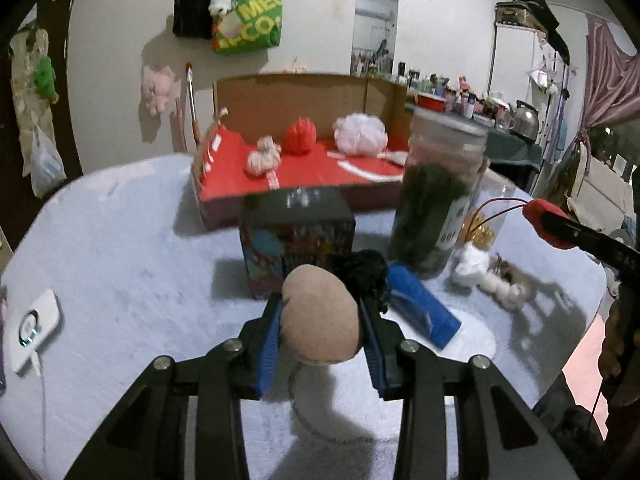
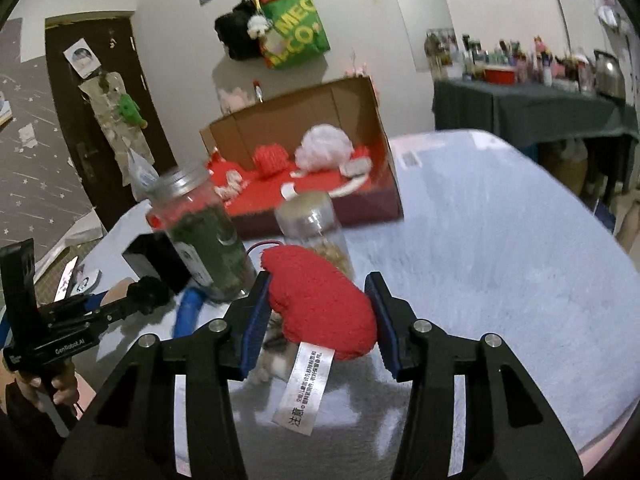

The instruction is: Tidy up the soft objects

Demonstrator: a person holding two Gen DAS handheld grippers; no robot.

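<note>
Left wrist view: we see the left gripper clamped on a tan plush ball, lifted above the pale blue table (black fuzzy bit attached behind it). Right wrist view: the right gripper grips a red plush heart w/ white tag hanging. The red-lined cardboard box, w/ other soft toys inside, sits beyond the jars.

lived-in home room, tote bags hung on wall, photos taped up, cluttered side table, curtain
</note>
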